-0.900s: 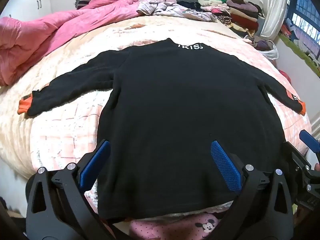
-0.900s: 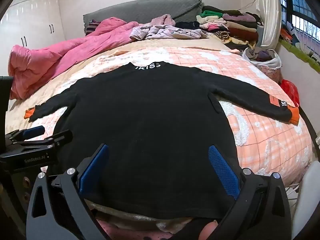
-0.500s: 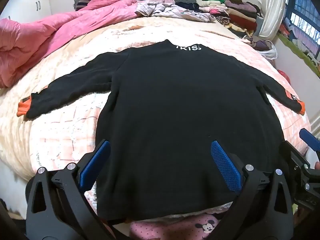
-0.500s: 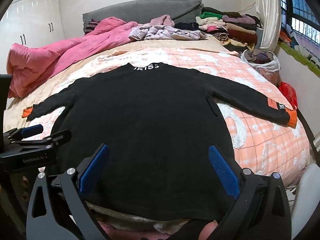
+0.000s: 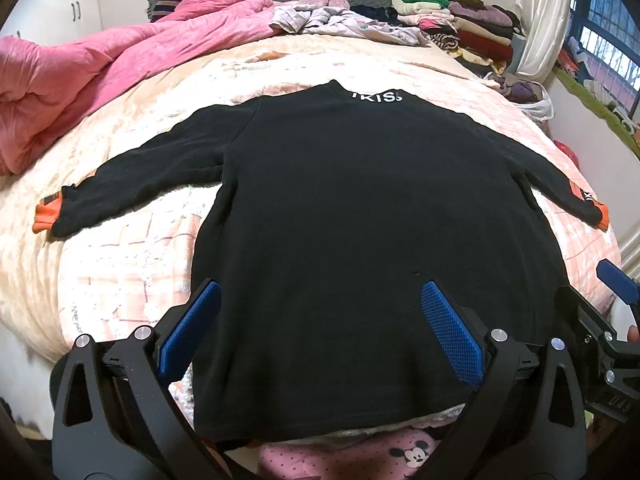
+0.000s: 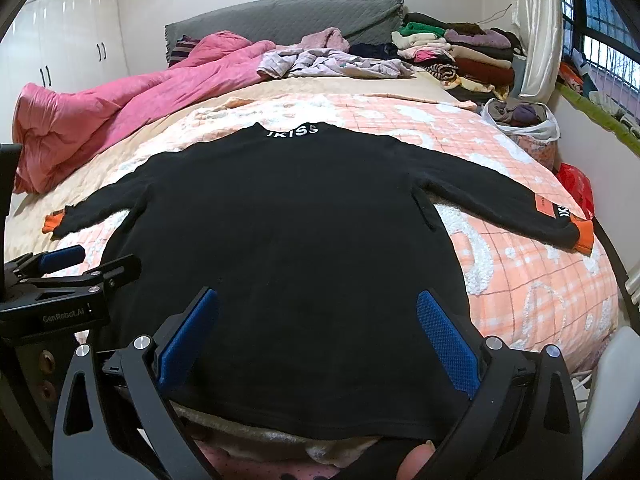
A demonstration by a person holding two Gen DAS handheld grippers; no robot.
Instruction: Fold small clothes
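Not much differed from the frames a moment earlier: the black long-sleeved knit top with white lettering on the collar (image 5: 360, 220) lay in the same spot, spread just as flat, and both cameras had only drifted a touch, so the top sat a bit lower in each view.

The top was spread out on the peach-and-white checked fleece bedspread (image 5: 120, 248) of the bed. Its long axis ran from the hem, at the near edge of the bed just under the cameras, to the collar, which pointed away toward the grey quilted headboard (image 6: 288, 16). Both sleeves stuck out sideways across the bed, each ending in an orange cuff, one far left (image 5: 46, 214) and one far right (image 6: 582, 232).

The left gripper (image 5: 320, 332) hovered over the left part of the hem with its blue-padded fingers spread wide apart and nothing pinched between them. The right gripper (image 6: 316, 332) was the same deal over the right part of the hem, jaws fully apart, not clamping anything. Each gripper also showed at the edge of the other's view.

A crumpled pink quilted duvet (image 6: 120, 108) was heaped along the left side of the bed, loose pale clothes (image 6: 332, 62) lay by the headboard, and a stack of folded clothes (image 6: 460, 52) sat at the far right corner.
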